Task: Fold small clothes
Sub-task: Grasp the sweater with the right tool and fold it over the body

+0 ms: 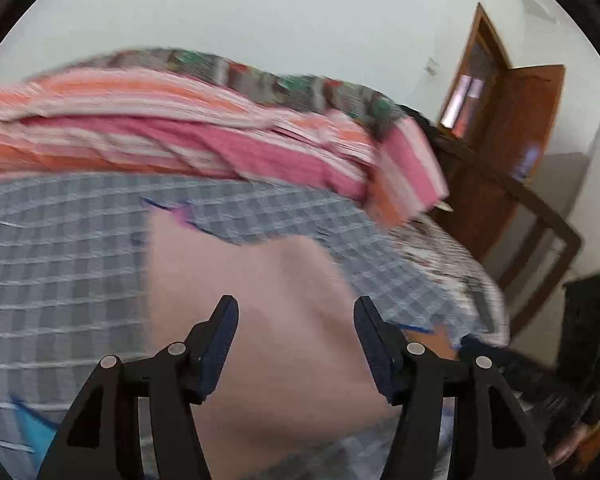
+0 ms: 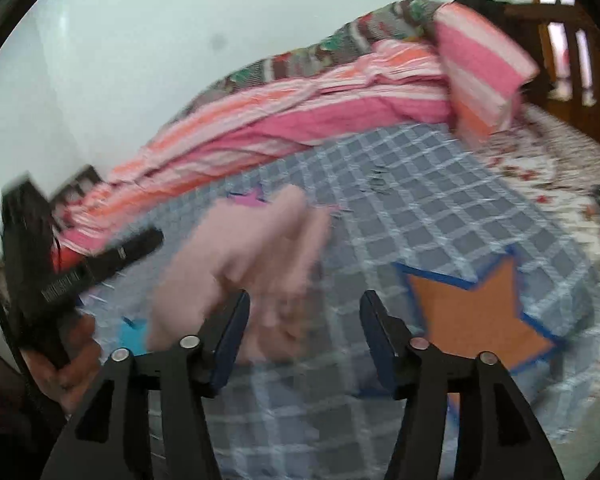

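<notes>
A small pale pink garment [image 1: 260, 300] lies on the grey checked bedcover [image 1: 60, 260]. In the left wrist view it fills the middle, and my left gripper [image 1: 296, 306] is open just above it, holding nothing. In the right wrist view the pink garment [image 2: 252, 256] lies rumpled, blurred by motion, just beyond my right gripper [image 2: 304, 302], which is open and empty. The left gripper [image 2: 112, 258] shows there at the left, held in a hand, beside the garment's left edge.
A pink and orange striped blanket [image 1: 180, 140] is heaped along the far side of the bed by the wall. An orange star patch [image 2: 476, 312] marks the cover to the right. A wooden bed frame and door [image 1: 512, 120] stand at the right.
</notes>
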The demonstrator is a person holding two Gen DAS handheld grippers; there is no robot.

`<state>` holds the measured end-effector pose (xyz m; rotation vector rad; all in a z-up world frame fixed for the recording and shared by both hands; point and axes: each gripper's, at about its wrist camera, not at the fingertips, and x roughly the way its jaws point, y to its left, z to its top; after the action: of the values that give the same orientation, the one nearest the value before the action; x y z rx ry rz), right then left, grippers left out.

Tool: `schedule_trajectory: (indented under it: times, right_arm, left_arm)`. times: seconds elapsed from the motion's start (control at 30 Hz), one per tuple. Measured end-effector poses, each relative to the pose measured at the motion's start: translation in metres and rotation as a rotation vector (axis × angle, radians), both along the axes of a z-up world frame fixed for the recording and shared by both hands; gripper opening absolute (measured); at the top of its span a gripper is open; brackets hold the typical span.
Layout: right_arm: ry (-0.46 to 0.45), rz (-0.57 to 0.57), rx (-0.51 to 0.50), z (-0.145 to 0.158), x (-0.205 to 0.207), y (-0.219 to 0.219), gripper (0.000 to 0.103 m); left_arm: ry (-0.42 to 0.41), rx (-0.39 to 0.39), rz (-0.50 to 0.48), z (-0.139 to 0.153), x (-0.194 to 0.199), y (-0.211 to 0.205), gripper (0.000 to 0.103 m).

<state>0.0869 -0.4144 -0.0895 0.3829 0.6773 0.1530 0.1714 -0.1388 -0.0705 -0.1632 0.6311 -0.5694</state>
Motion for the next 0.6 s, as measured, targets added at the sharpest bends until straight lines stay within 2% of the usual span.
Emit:
schedule_trajectory:
  times: [0.07, 0.17, 0.3, 0.37, 0.47, 0.6]
  right_arm:
    - [0.001, 0.036, 0.083, 0.001, 0.019, 0.012, 0.060]
    - [0.012, 0.063, 0.123, -0.004, 0.042, 0.033, 0.060]
    - [0.073, -0.015, 0.084, -0.025, 0.075, 0.050, 0.060]
    - [0.108, -0.071, 0.101, -0.040, 0.088, 0.048, 0.060]
    - [0.117, -0.051, 0.121, -0.048, 0.095, 0.051, 0.032]
    - [0.050, -0.014, 0.056, -0.038, 0.089, 0.055, 0.022]
  left_arm:
    - [0.018, 0.012, 0.044, -0.006, 0.007, 0.023, 0.058]
    - [0.062, -0.001, 0.099, -0.019, 0.015, 0.053, 0.058]
    - [0.140, -0.051, 0.149, -0.040, 0.024, 0.084, 0.058]
    - [0.166, -0.081, 0.162, -0.050, 0.028, 0.095, 0.058]
    - [0.181, -0.101, 0.175, -0.060, 0.028, 0.106, 0.058]
    - [0.209, -0.142, 0.184, -0.071, 0.031, 0.120, 0.058]
